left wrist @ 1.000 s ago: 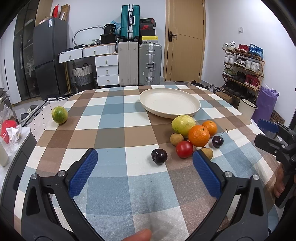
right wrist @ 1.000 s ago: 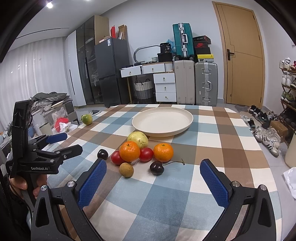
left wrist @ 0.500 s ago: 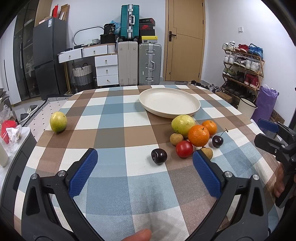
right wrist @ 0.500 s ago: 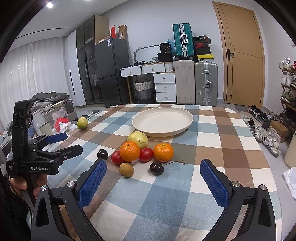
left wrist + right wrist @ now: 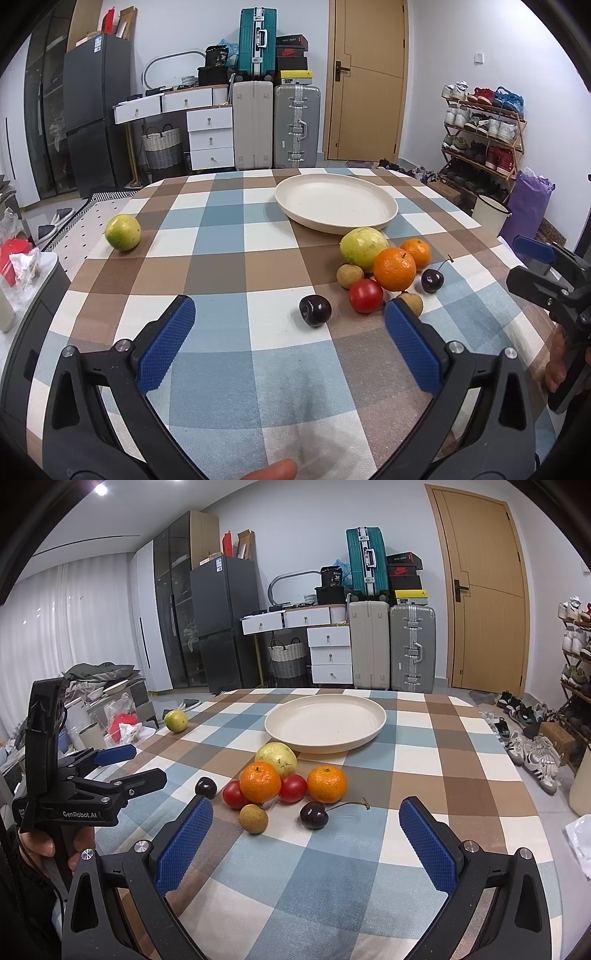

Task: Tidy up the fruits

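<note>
Both hand-held grippers, left and right, wide open, empty. Cherry near plate: small, round, likely slippery; pinch body, not stem.

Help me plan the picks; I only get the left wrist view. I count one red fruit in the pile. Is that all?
Observer: No, there are two. The right wrist view shows a second red fruit, tucked beside the orange that hides it from you.
Operator: Is the right gripper free? I only see its edge.
Observer: Yes. The right gripper is wide open with nothing between its fingers, and the stemmed cherry lies on the cloth just ahead of it.
</note>
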